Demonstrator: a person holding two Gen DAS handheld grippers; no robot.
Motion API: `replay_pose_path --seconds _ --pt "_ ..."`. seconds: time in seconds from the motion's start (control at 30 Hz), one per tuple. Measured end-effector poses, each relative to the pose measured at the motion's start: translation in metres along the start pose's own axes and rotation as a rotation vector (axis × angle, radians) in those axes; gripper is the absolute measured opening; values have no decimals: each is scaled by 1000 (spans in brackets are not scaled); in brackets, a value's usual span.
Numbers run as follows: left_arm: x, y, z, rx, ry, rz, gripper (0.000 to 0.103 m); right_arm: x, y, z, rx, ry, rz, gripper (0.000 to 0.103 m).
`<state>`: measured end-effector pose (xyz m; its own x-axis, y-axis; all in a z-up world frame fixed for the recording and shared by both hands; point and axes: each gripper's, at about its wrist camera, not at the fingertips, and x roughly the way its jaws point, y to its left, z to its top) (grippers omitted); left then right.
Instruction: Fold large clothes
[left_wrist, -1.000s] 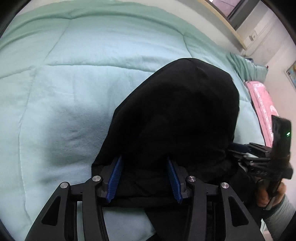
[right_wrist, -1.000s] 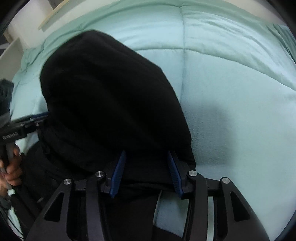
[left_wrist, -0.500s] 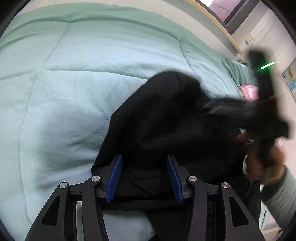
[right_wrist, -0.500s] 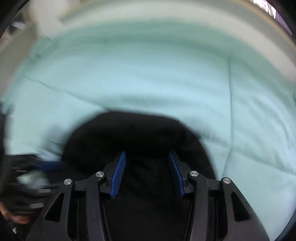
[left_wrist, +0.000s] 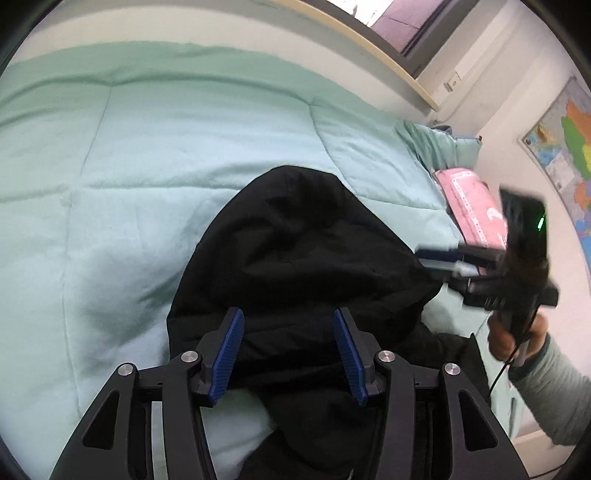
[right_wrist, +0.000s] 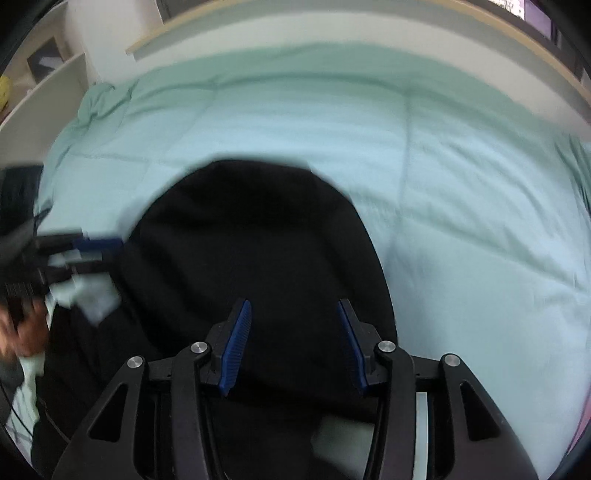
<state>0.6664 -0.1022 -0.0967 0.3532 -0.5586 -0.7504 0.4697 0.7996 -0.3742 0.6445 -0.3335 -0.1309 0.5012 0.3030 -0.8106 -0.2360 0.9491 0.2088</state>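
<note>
A large black garment (left_wrist: 299, 258) lies in a rounded heap on a pale green quilt (left_wrist: 110, 155). My left gripper (left_wrist: 288, 332) hovers over the garment's near edge with its blue-padded jaws wide apart and nothing between them. My right gripper (right_wrist: 293, 328) is also open and empty above the garment (right_wrist: 258, 240). The right gripper also shows in the left wrist view (left_wrist: 491, 273), at the garment's right side, held by a hand. The left gripper shows blurred at the left edge of the right wrist view (right_wrist: 74, 247).
A pink pillow (left_wrist: 469, 199) lies at the bed's right end. A wooden window ledge (left_wrist: 369, 44) runs behind the bed. A wall map (left_wrist: 561, 147) hangs at right. A white shelf (right_wrist: 40, 96) stands at the bed's left end.
The right gripper swung up and across the garment, then came back down to its right side. The garment's heap shifted and settled lower. The left gripper rose slightly, staying open.
</note>
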Motion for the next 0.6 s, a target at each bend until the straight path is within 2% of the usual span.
replay_pose_path --seconds 0.07,0.13,0.27,0.37,0.4,0.43,0.47,0.5,0.6 --pt "23 12 -6 -44 60 44 53 28 -13 -17 26 75 -25 50" --pt "49 23 -14 -77 137 58 53 48 -19 -26 60 107 15 50" --pt "41 14 -10 -31 125 82 53 34 -21 -20 66 78 14 51" --pt "7 6 1 33 71 12 53 2 -29 -9 90 1 119 52" --pt "-5 4 8 49 43 -12 54 -5 -34 -4 102 -16 148 55" --pt "-11 3 15 58 23 -16 63 -8 -38 4 110 -26 166 61" --pt "-17 4 28 65 -1 -9 71 -8 -42 14 110 -35 172 63" --pt "-18 8 35 64 -7 -6 82 -7 -44 21 105 -36 169 64" --pt "-6 27 60 35 23 -36 82 7 -50 44 90 -7 188 64"
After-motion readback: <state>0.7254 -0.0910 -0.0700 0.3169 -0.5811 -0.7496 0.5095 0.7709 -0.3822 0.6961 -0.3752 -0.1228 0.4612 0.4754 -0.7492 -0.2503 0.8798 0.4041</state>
